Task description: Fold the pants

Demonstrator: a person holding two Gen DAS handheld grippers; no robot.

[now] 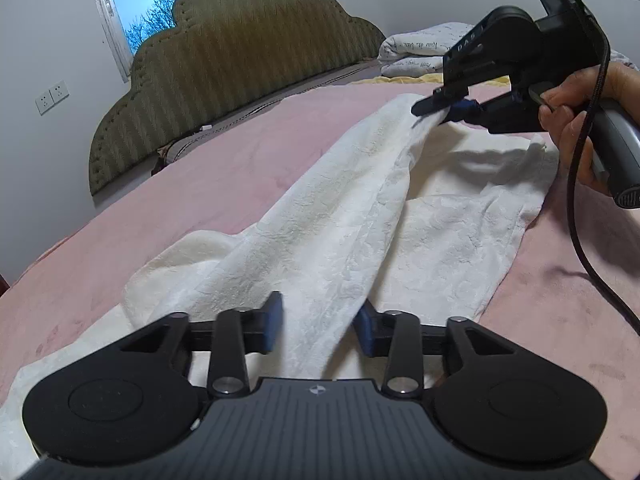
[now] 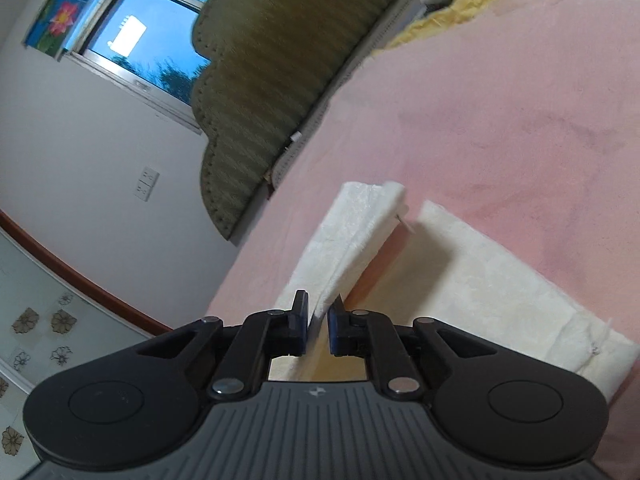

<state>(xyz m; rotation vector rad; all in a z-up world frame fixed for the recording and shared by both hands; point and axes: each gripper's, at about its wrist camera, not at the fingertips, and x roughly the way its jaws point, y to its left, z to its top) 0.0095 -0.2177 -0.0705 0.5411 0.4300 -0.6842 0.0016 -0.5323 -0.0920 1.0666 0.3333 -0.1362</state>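
- A pair of white textured pants (image 1: 320,232) lies spread across a bed covered by a pink blanket (image 1: 224,168); 1 leg is lifted off the blanket while the other leg stays flat beneath and beside it.
- The left tool (image 1: 318,328) sits at the near end of the raised leg. Its 2 blue-padded fingers stand on either side of a bunched ridge of cloth and seem to pinch it, though a visible gap remains, so the grip looks loose rather than tight.
- The right tool (image 1: 444,110), held in a bare hand (image 1: 572,120), has its fingers closed together on the far hem of the same leg — the cloth hangs taut between the 2 tools.
- From the right wrist view, the right tool (image 2: 319,330) has a thin edge of white fabric (image 2: 352,248) clamped between its pads, with the flat leg (image 2: 500,288) lying just beside on the blanket.
- Behind the bed are an olive scalloped headboard (image 1: 240,60), a window (image 1: 156,4) and a folded quilt (image 1: 420,50) at the far corner.
- Handling judgement: the cloth looks light, soft and limp, not slippery — it will sag and drape wherever unsupported. Hems and seam edges, where layers stack, likely give the surest hold; pinching 1 layer mid-panel risks dragging the lower leg askew.
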